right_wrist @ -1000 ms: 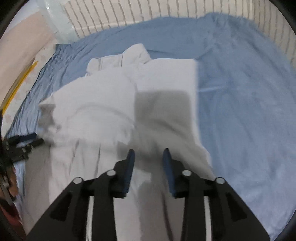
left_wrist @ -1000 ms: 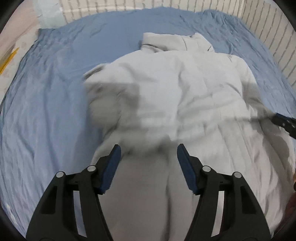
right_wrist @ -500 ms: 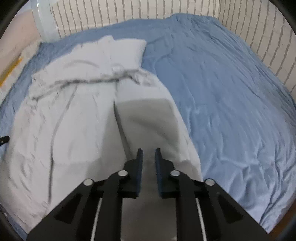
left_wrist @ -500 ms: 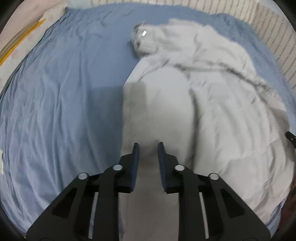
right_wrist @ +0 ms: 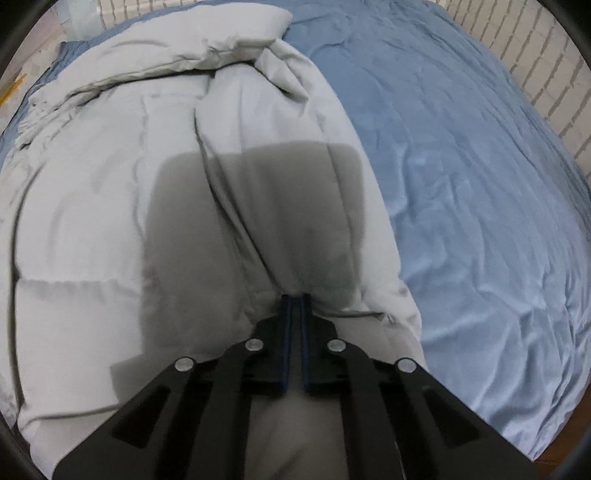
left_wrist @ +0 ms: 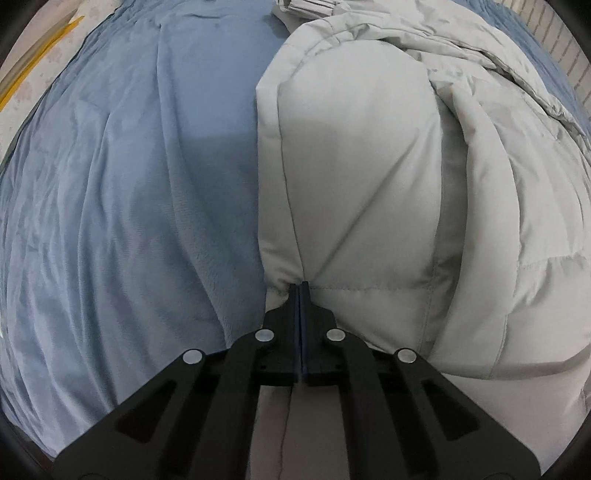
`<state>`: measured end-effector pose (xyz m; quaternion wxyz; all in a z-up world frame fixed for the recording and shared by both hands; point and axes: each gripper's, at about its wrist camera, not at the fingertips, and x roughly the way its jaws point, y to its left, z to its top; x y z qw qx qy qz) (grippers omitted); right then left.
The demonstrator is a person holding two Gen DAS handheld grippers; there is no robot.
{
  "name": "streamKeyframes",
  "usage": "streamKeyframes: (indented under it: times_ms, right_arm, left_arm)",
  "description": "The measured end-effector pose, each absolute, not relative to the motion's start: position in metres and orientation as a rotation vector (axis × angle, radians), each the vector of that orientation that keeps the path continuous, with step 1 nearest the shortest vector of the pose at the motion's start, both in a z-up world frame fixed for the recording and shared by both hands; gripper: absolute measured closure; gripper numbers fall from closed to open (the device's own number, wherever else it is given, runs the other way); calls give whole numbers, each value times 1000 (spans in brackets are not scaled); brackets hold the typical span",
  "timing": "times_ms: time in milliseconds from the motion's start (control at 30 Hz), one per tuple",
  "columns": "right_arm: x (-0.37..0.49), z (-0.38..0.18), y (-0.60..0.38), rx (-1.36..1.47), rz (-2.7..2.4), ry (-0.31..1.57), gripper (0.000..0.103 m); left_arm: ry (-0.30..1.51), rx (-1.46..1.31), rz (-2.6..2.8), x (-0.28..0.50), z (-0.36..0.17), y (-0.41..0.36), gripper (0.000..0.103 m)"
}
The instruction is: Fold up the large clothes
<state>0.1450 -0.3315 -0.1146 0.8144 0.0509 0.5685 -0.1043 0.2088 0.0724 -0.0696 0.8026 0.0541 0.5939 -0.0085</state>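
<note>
In the left wrist view, the left tongs [left_wrist: 300, 286] are pinching a seam at the near hem corner of the pale grey padded coat [left_wrist: 369, 177], blades pressed together on the fabric, while the coat is lying on the blue bed sheet [left_wrist: 129, 203] with its left edge running straight away from the camera toward the far edge of the bed. The collar end [left_wrist: 310, 5] is pointing at that far edge, so the long axis is running from the near edge of the bed to the far one. In the right wrist view, the right tongs [right_wrist: 294, 297] are gripping the opposite near hem corner of the coat [right_wrist: 110, 166], a thin strip of cloth showing between the blades, with bare sheet [right_wrist: 461, 166] spreading toward the bed's right edge. Judging by both holds, the hem-to-collar fold is being started; the next move is likely calling for both corners lifting together and travelling evenly toward the far edge, keeping the hem taut so the puffy filling is not bunching.
</note>
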Motion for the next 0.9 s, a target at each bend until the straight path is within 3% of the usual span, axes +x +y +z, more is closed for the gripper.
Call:
streamKeyframes:
  times_ms: [133,267,333,400,600,900]
  right_arm:
    - [135,-101,-340,166,-197,1197,98]
    - [90,-65,-341,210,-168,1049,93]
    - [59,-51,-339,198,-165,982,79]
    - [38,-44,-337,168,-169,941,75]
    - [-20,-52,-341,174,-227,897,75]
    - [-14,-88,-341,150,-228,1011,81]
  left_arm:
    - [1253,35,-26,201,-56,84,103]
    - [1196,-22,-77,172,-31,93,101]
    - [1164,-32,-105,152,-21,95,101]
    - [1132,-34,-132,127,-13,97,101]
    - [1148,-12,-145,96,-22,106,101]
    - [1197,96,-148,100,-59,91,102]
